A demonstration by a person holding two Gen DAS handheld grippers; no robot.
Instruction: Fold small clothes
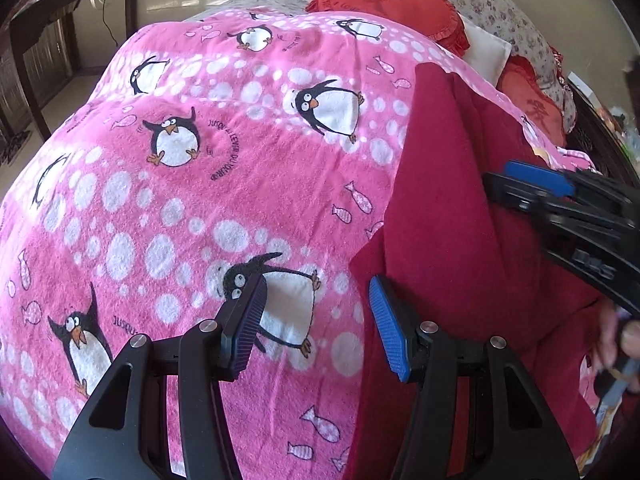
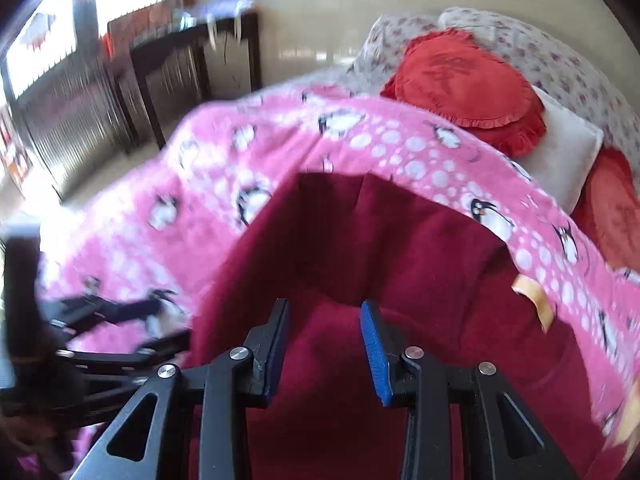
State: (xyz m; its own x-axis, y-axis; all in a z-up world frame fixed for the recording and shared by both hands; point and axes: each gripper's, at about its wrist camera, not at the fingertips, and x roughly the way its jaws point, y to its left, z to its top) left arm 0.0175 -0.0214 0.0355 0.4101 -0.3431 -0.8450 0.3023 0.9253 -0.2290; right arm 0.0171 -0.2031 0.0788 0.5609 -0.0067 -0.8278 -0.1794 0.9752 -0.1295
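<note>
Dark red garment [image 2: 400, 264] lies under the parted right gripper [image 2: 324, 344]

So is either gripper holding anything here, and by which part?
Nothing: the left gripper and right gripper both stand open above the red garment.

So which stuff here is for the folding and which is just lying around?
For the folding:
dark red fleece garment
left gripper, open
right gripper, open

Just lying around:
pink penguin-print blanket underneath
red frilly cushion
white pillow
dark wooden table
</note>
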